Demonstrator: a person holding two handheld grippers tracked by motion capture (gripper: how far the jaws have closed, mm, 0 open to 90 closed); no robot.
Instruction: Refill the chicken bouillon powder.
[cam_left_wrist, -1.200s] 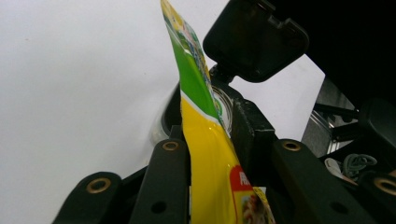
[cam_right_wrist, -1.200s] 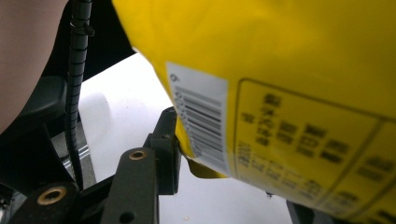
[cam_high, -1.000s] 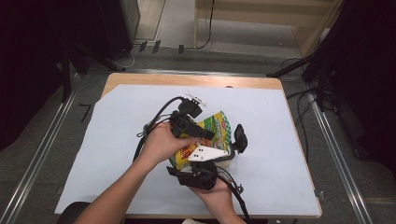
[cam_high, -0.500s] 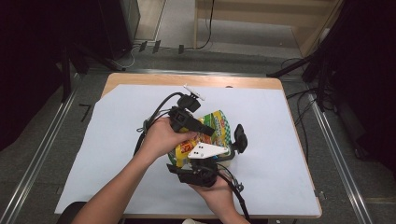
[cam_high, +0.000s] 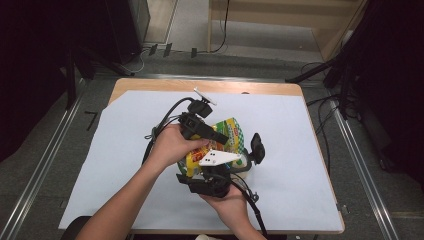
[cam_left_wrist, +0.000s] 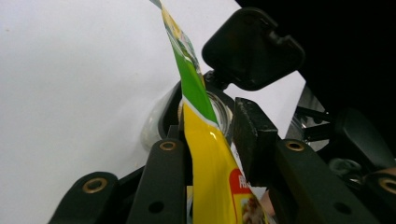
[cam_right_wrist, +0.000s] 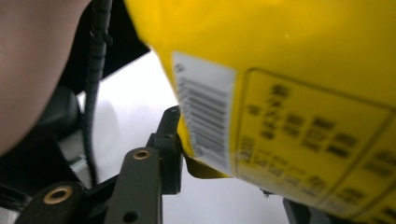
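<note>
A yellow and green snack bag (cam_high: 230, 131) is held over the middle of the table by both grippers. My left gripper (cam_high: 222, 139) comes in from the left and is shut on the bag's upper edge (cam_left_wrist: 205, 154). My right gripper (cam_high: 210, 169), under its white plate, is shut on the lower corner of the bag (cam_right_wrist: 303, 70) beside the barcode; its right jaw is mostly hidden behind the bag. Just beyond the bag stands a glass jar (cam_left_wrist: 222, 109) with its black hinged lid (cam_high: 257, 147) flipped open.
The table is covered by a white sheet (cam_high: 310, 125), with a wooden edge (cam_high: 200, 86) at the back. Black cables (cam_high: 160, 130) trail from the left gripper over the sheet. Metal rails and dark stands flank the table.
The left gripper's rear end has shifted slightly away from the person. The bag, jar and right gripper stay nearly where they were.
</note>
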